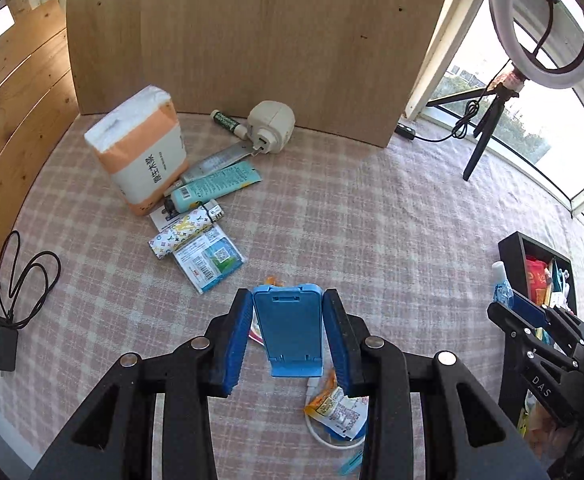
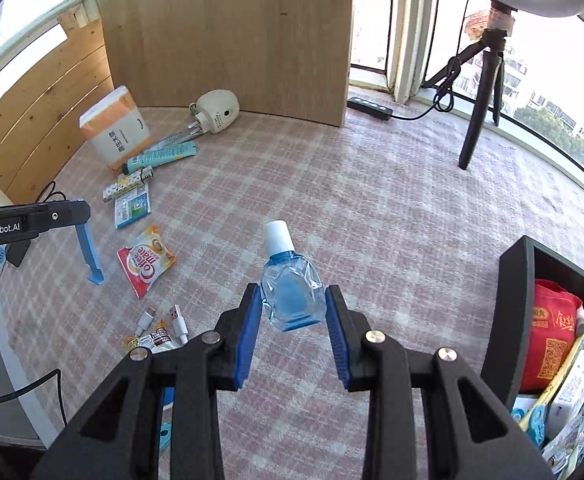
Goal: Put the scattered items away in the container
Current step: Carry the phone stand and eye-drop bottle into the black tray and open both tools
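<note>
The right gripper (image 2: 293, 312), clamped on a small clear blue eye-drop bottle (image 2: 290, 300) with white cap pointing away, has the black open-topped container (image 2: 508, 312) at three o'clock, nearer than the left gripper (image 1: 288, 332) holding a light blue plastic phone stand (image 1: 288, 328).

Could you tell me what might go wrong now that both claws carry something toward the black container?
1. The eye-drop bottle sits between the right claw pads by its curved, slippery-looking sides, so it may twist or slip out.
2. The black container already looks crowded, so a dropped item could catch on its wall.
3. The left claw holds the blue phone stand by its edges only, so it may tilt.
</note>
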Tool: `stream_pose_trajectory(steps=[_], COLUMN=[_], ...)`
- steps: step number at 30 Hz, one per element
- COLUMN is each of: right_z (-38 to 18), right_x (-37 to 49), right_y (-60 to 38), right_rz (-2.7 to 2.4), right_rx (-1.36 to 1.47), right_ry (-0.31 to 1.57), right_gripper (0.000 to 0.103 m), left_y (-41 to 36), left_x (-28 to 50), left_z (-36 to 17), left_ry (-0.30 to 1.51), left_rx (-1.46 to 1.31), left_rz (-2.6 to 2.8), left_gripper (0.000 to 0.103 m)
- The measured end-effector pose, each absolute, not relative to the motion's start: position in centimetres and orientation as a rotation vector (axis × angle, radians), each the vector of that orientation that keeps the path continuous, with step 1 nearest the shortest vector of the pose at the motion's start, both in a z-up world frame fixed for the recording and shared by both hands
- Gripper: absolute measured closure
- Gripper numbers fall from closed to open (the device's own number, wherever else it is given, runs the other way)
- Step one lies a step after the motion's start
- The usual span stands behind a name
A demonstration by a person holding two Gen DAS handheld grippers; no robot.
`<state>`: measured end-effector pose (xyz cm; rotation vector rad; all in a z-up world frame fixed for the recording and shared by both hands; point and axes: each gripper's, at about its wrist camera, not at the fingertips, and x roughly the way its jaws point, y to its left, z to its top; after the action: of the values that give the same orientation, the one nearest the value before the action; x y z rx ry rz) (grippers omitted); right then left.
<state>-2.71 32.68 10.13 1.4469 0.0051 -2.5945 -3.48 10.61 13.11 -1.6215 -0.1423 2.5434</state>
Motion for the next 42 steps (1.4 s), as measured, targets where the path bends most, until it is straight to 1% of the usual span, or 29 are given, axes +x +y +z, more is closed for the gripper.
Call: stream_pose_trajectory(steps=[4, 12, 20, 26, 28, 29, 30, 32, 33, 42], right_z=[12.1, 15.0, 15.5, 15.4, 15.2, 15.2, 15.2, 15.4, 15.5, 15.6], right_x=[-0.8, 4.3, 9.6, 12.5, 13.0, 13.3, 13.5, 14.1, 14.2, 12.7], right_y=[37.1, 47.3, 56.3, 60.5, 61.5, 61.9, 62.1, 62.3, 62.2, 59.8], right_rz=[-2.708, -2.951, -3.133, -3.217, -3.233, -3.240, -3.240, -3.256, -3.263, -3.218], right_rx=[1.431, 1.474, 1.563, 1.620, 1.636, 1.633, 1.632, 1.623, 1.608, 1.577], right_ry=[-0.063, -0.179, -0.349, -0.441, -0.467, -0.482, -0.492, -0.500, -0.496, -0.466], right_gripper=[0.071, 0.071, 0.071, 0.071, 0.071, 0.071, 0.069, 0.058, 0.057, 0.057], left_y=[15.1, 26.8, 37.4, 44.1, 46.1, 46.8, 47.2, 47.2, 47.0, 41.4], left_x=[-3.4, -2.5, 1.2, 5.1, 6.6, 7.2, 7.5, 7.9, 8.0, 4.7], left_z=[15.1, 16.5, 17.6, 17.2, 17.1, 16.9, 16.7, 16.5, 16.4, 16.1], left_ry=[-0.082, 0.017, 0.133, 0.209, 0.261, 0.282, 0.289, 0.280, 0.283, 0.229], left_rx=[-1.531, -1.419, -1.329, -1.302, -1.274, -1.274, -1.284, -1.293, -1.293, -1.336], left_rz=[2.478, 2.254, 2.051, 1.913, 1.870, 1.871, 1.872, 1.860, 1.865, 1.975], left_gripper=[0.069, 0.069, 0.069, 0.069, 0.068, 0.063, 0.054, 0.054, 0.054, 0.055])
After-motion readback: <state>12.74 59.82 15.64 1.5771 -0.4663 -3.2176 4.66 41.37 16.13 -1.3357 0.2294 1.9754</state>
